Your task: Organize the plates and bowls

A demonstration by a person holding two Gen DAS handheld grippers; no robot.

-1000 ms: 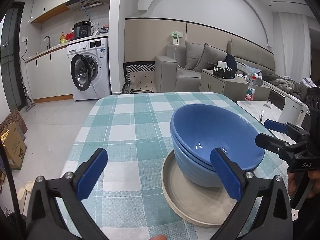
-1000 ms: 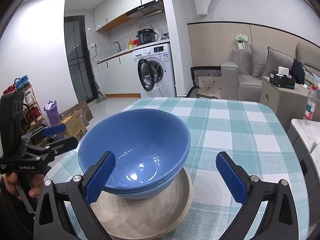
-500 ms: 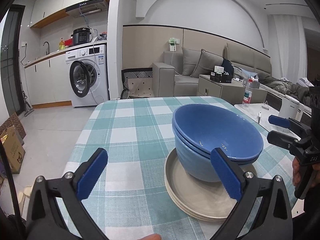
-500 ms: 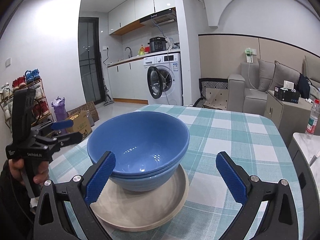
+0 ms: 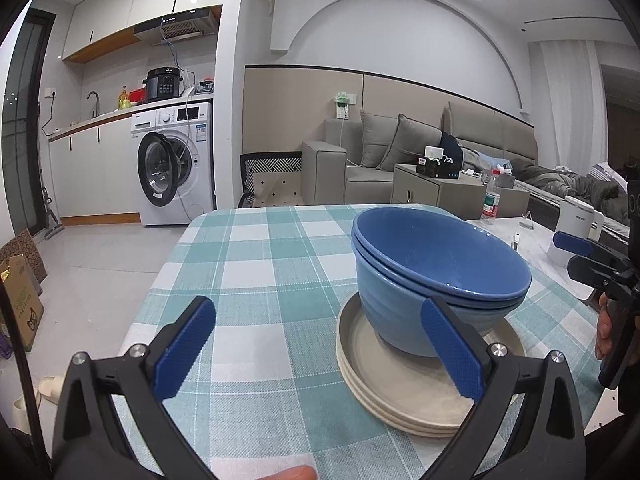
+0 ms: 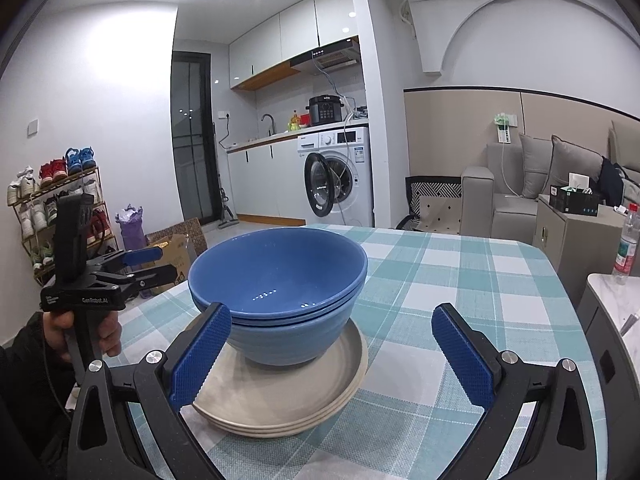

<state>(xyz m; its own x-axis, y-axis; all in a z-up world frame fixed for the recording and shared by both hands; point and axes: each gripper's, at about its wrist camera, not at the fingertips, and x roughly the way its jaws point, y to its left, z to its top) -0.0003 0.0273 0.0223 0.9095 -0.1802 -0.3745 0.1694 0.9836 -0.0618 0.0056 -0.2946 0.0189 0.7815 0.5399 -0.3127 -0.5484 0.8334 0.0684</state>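
Setting: a home, open-plan flat. Kitchen at left of frame: front-loading washing machine (image 5: 174, 166) under a counter, sink tap (image 5: 94, 101), pressure cooker (image 5: 164, 84), range hood (image 5: 176, 32). Living area at right: grey sofa (image 5: 380, 160) with cushions. Shoe rack (image 6: 48, 208) at far left. Checked cloth covers the tabletop (image 5: 256, 264).

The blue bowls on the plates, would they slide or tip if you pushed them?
Probably slide: the blue bowls look glazed and sit on smooth beige plates. They might tip, being tall on a narrow base. They look like ceramic, so likely heavy and breakable.
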